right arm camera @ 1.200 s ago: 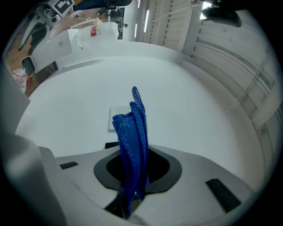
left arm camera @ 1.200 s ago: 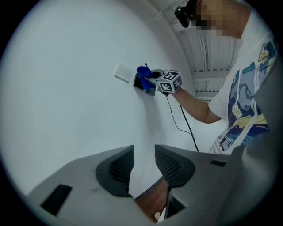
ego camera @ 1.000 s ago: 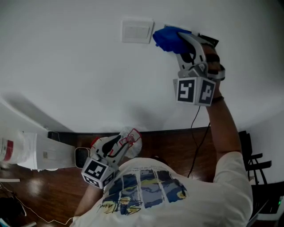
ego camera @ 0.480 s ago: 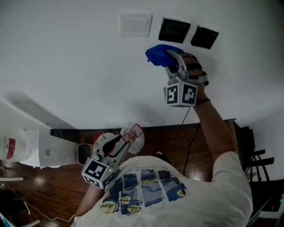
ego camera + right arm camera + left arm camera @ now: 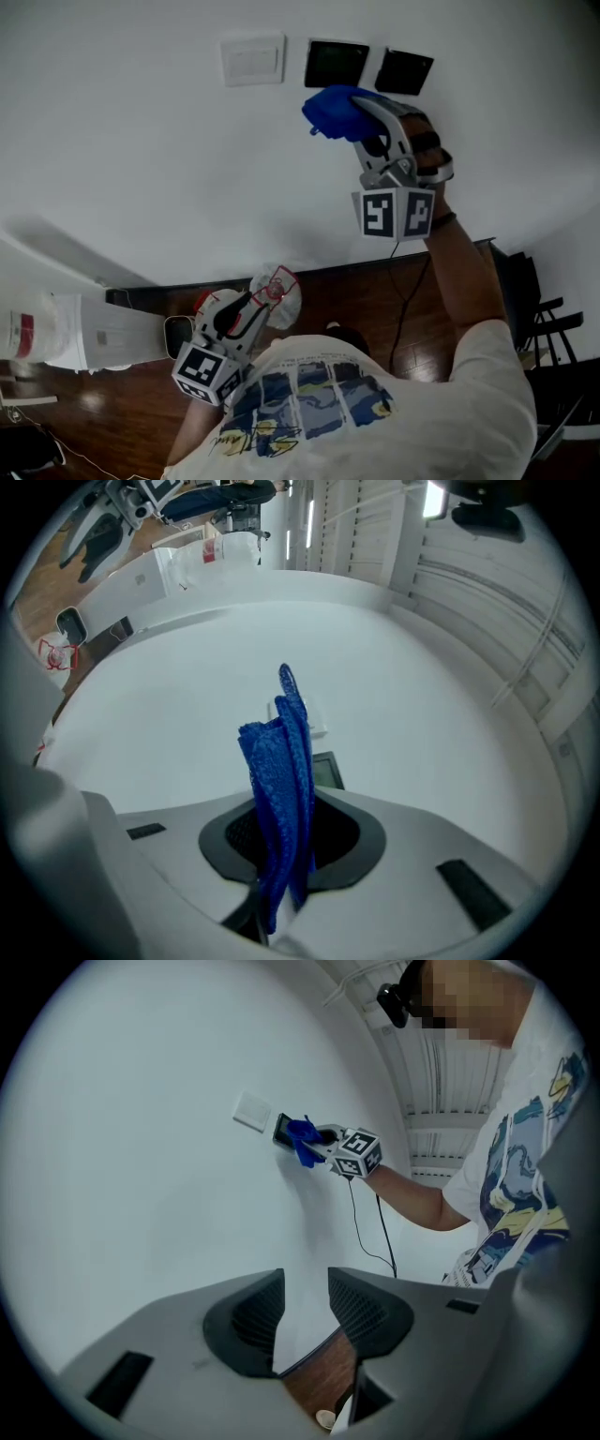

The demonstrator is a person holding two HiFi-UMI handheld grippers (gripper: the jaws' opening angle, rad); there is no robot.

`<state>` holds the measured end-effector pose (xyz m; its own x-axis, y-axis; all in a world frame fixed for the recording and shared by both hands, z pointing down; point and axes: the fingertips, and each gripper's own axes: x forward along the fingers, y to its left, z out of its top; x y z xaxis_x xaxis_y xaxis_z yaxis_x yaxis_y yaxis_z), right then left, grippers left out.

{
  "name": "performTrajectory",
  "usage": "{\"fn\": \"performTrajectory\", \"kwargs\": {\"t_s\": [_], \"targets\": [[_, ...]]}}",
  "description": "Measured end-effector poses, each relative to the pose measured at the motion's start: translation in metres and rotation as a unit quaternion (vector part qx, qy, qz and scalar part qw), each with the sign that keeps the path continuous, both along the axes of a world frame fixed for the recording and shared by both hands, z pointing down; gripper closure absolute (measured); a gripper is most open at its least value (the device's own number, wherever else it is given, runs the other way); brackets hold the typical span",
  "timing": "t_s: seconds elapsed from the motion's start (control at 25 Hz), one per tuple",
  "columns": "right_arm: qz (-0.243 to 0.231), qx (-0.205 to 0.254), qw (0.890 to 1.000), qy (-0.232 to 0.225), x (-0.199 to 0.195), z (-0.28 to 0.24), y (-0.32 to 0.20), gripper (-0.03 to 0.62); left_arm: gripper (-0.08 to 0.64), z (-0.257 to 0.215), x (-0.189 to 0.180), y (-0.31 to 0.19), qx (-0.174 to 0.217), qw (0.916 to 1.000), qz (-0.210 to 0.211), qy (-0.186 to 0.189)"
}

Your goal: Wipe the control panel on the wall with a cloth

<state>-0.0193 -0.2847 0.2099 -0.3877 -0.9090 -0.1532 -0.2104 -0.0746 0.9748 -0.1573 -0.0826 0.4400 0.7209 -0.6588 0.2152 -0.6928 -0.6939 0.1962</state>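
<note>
Wiping step in hand: blue cloth pinched fast in the right tool, just below the control panel (contact with the wall not clear). Next, likely: raise the cloth onto that dark face and press flat. Well below the control panel, left tool agape, empty. Counted: one control panel, a second dark panel just right of it, one white switch plate to its left, one cloth, two tools.
</note>
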Motion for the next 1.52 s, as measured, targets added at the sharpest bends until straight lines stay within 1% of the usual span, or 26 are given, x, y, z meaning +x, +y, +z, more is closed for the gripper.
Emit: {"fn": "performTrajectory", "kwargs": {"t_s": [0.08,0.28,0.4,0.52,0.64,0.84,0.96,1.08,1.2,1.32,1.44,1.52], "targets": [[0.013,0.015,1.000,-0.004,0.020,-0.019,0.000,0.509,0.413,-0.003,0.008,-0.004,0.002,1.0000,0.003,0.004],[0.042,0.043,0.998,-0.011,0.068,-0.057,-0.015,0.509,0.413,-0.011,0.033,-0.016,0.020,0.9998,0.004,0.005],[0.046,0.048,0.998,-0.006,0.087,-0.065,-0.029,0.509,0.413,-0.016,0.051,-0.022,0.018,0.9997,-0.004,0.013],[0.039,0.045,0.998,-0.005,0.097,-0.063,-0.042,0.509,0.413,-0.016,0.066,-0.028,0.019,0.9998,-0.009,0.007],[0.022,0.037,0.999,0.000,0.099,-0.044,-0.041,0.509,0.413,-0.017,0.078,-0.034,0.012,0.9997,-0.020,0.007],[-0.009,0.012,1.000,0.013,0.095,0.003,-0.038,0.509,0.413,-0.017,0.098,-0.041,0.008,0.9996,-0.028,0.004],[-0.014,0.003,1.000,0.023,0.093,0.031,-0.041,0.509,0.413,-0.017,0.104,-0.044,0.009,0.9995,-0.028,-0.004],[-0.017,-0.016,0.999,0.028,0.094,0.056,-0.049,0.509,0.413,-0.017,0.107,-0.047,0.008,0.9993,-0.035,-0.008],[-0.019,-0.024,0.999,0.030,0.096,0.070,-0.055,0.509,0.413,-0.017,0.109,-0.049,0.006,0.9992,-0.039,-0.007],[-0.031,-0.017,0.999,0.022,0.094,0.055,-0.042,0.509,0.413,-0.016,0.109,-0.050,0.007,0.9991,-0.041,-0.008],[-0.041,0.016,0.999,0.000,0.092,0.011,-0.016,0.509,0.413,-0.016,0.108,-0.047,0.007,0.9989,-0.046,-0.006],[-0.035,0.040,0.998,-0.012,0.097,-0.024,-0.010,0.509,0.413,-0.017,0.108,-0.045,0.012,0.9989,-0.046,-0.005]]}}
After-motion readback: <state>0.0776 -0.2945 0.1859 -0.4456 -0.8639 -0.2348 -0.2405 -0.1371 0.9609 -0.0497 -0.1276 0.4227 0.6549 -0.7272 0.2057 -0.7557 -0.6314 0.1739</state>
